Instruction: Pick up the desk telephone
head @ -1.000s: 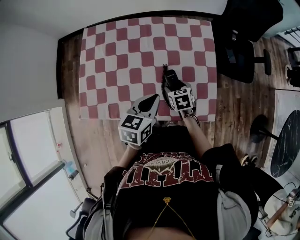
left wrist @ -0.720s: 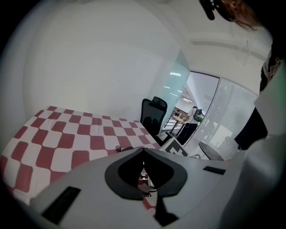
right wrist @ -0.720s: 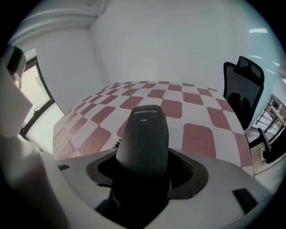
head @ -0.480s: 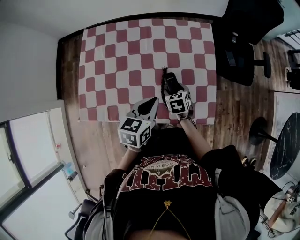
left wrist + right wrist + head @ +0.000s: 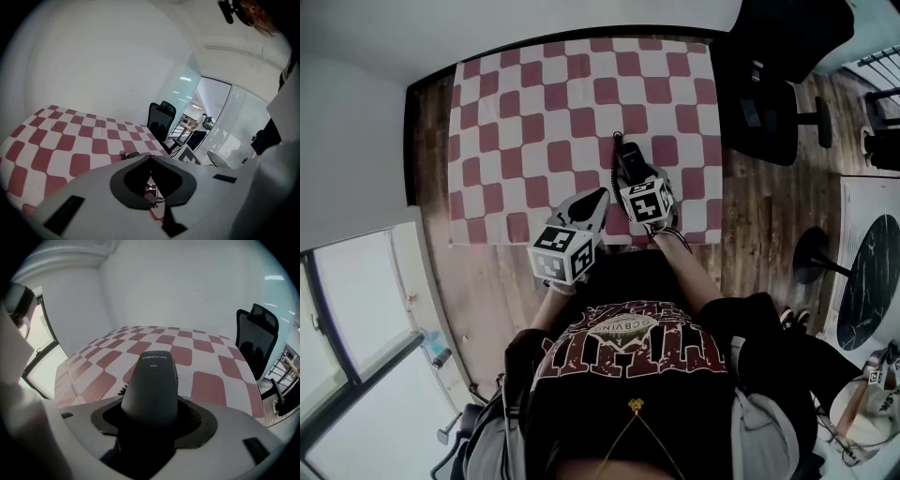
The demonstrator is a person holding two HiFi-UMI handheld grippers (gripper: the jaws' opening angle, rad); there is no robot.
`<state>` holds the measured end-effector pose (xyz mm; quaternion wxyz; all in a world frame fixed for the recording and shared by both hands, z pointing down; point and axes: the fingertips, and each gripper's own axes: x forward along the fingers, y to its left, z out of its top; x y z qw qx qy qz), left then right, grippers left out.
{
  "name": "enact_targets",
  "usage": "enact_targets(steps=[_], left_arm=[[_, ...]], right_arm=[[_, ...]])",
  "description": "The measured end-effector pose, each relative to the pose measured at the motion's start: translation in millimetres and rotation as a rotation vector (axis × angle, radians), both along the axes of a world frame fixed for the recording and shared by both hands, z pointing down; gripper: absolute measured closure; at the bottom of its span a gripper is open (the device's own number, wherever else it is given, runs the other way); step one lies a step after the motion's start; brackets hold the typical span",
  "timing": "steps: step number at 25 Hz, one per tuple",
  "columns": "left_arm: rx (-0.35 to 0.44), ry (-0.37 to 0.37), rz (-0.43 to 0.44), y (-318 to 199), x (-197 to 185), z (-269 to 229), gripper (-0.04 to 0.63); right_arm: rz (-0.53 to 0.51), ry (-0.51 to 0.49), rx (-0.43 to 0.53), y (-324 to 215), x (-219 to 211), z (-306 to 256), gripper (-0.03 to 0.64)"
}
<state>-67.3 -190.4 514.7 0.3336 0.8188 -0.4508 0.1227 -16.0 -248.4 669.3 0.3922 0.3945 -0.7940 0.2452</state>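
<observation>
Two grippers work at the near edge of the red-and-white checked tablecloth (image 5: pixel 534 103) in the head view: the right gripper (image 5: pixel 630 173) is on the black telephone handset (image 5: pixel 625 153) and the left gripper (image 5: pixel 596 199) is just beside it, while a black office chair (image 5: pixel 764 103) stands off the table's right side. From the left gripper view, its jaws are pressed together on nothing, with the coiled cord (image 5: pixel 123 153) lying on the cloth beyond them. From the right gripper view, the jaws are clamped on the handset's sides, and it points out over the cloth toward the wall.
</observation>
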Motion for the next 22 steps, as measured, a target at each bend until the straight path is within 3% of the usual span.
enact_targets(steps=[8, 22], left_arm=[[0.018, -0.008, 0.03, -5.1, 0.7, -3.2, 0.587], [0.053, -0.061, 0.043, -11.0, -3.2, -10.2, 0.588]], right_arm=[[-0.017, -0.01, 0.0, 1.0, 0.5, -0.5, 0.325], [-0.182, 0.051, -0.021, 15.9, 10.1, -0.6, 0.327]])
